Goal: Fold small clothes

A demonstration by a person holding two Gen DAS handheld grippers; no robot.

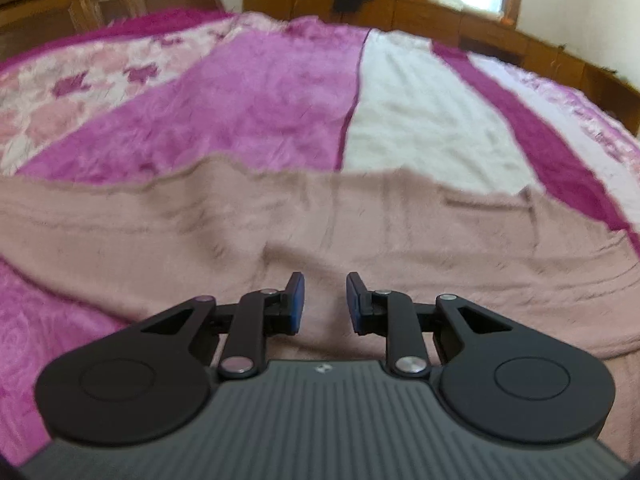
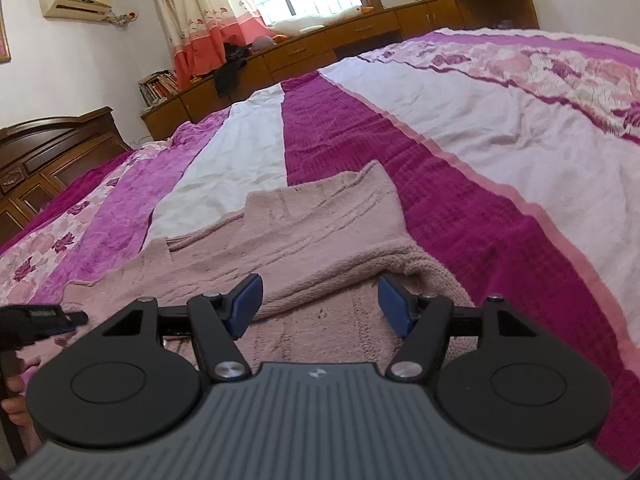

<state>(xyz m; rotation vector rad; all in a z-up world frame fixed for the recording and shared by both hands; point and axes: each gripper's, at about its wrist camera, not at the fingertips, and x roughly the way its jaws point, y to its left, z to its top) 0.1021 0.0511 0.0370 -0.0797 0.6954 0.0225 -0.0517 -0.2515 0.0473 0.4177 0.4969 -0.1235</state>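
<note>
Here, dusty-pink knit sweater spread flat on near part of magenta striped bed, left tool open, empty, right tool open wide over folded sleeve.

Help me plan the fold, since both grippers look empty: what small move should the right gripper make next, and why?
Probably ease the right gripper forward and down onto the folded edge of the pink knitted garment lying just ahead on the striped bedspread, then close. Its jaws stand wide open with nothing between them. The left gripper is also open over the garment, gripping nothing.
</note>
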